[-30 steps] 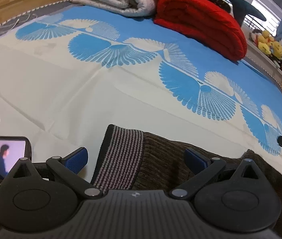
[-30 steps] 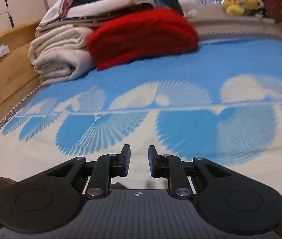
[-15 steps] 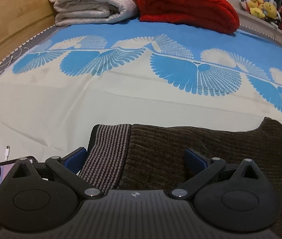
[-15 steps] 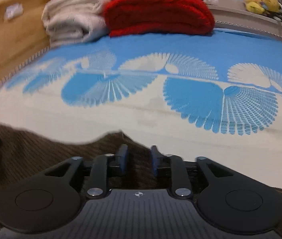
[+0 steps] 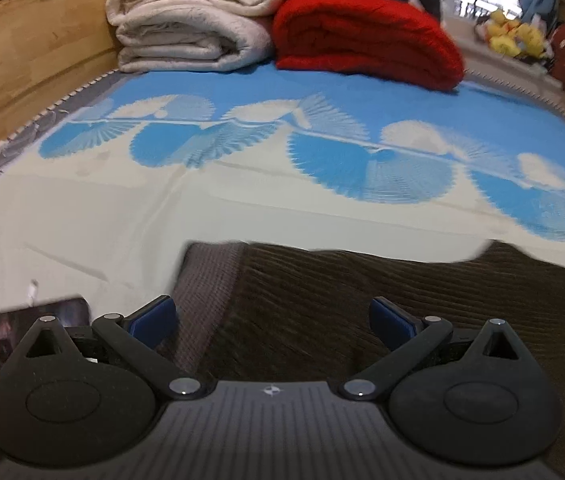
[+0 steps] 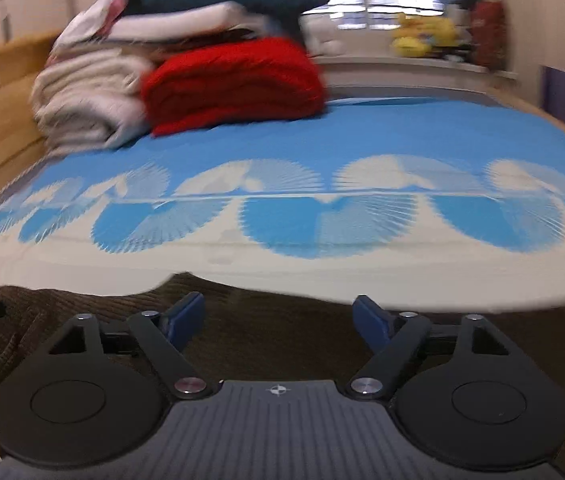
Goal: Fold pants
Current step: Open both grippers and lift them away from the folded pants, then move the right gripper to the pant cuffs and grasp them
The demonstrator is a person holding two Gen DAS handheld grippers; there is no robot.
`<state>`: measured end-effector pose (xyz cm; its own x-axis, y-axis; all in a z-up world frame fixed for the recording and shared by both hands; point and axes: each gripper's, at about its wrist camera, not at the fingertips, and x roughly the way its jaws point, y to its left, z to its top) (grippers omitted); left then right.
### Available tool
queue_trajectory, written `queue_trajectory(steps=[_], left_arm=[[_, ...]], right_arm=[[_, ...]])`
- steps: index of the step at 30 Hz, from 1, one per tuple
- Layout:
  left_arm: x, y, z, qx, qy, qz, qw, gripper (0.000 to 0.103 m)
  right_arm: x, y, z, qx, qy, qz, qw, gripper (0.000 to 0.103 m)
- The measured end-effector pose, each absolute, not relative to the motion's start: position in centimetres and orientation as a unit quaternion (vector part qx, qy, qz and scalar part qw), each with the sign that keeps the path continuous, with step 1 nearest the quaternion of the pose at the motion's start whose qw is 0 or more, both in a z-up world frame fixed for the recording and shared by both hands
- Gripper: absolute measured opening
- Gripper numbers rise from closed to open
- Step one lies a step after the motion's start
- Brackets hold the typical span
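Directly under and just ahead of both tools lie the brown corduroy pants (image 5: 342,300), spread flat on the near, cream part of the bedsheet (image 5: 122,216). The left gripper (image 5: 272,318) stands wide open with nothing between its blue pads; the striped ribbed waistband (image 5: 206,276) runs up past its left finger. The right gripper (image 6: 278,316) has just been opening and now gapes wide over the cloth (image 6: 274,332), gripping nothing.

The fabric looks soft, limp and fairly thick, so it should drape and sag when lifted and is not fragile. I would pinch it at the waistband edge and at a matching outer edge, where doubled layers give the pads something to bite.

Only the left view shows the waistband and, left of that tool, a phone (image 5: 30,332) with its cable. The right view, more blurred, shows the pants' far edge. Beyond, both show folded cream blankets (image 5: 190,28) and a red blanket (image 5: 362,36).
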<state>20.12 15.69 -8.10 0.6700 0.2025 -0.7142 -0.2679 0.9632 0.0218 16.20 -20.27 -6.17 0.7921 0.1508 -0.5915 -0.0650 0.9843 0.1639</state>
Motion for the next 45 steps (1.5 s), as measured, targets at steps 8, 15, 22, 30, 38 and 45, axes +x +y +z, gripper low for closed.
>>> queue_trajectory(steps=[8,15,22,30,38,45], left_arm=[[14.4,9.5,-10.2,-0.084,0.409,0.07,0.906,0.103],[13.8,6.0,-11.7,-0.039,0.419,0.047,0.906,0.103],[13.3,5.0,-12.4,-0.023,0.421,0.032,0.906,0.103],[13.5,4.9,-12.6,-0.025,0.42,0.026,0.907,0.103],[14.0,4.9,-12.9,-0.039,0.433,0.016,0.9,0.103],[14.6,4.7,-12.9,-0.042,0.432,0.018,0.901,0.103]], right_arm=[[9.1,-29.4,-7.2,0.123,0.312,-0.065,0.94,0.088],[7.9,-31.3,-8.6,0.128,0.314,-0.105,0.935,0.088],[6.4,-31.8,-8.9,0.122,0.314,-0.11,0.935,0.088],[5.5,-32.5,-9.1,0.119,0.314,-0.126,0.934,0.088],[5.3,-33.0,-9.4,0.113,0.321,-0.131,0.931,0.088],[5.1,-35.3,-9.0,0.132,0.306,-0.158,0.929,0.088]])
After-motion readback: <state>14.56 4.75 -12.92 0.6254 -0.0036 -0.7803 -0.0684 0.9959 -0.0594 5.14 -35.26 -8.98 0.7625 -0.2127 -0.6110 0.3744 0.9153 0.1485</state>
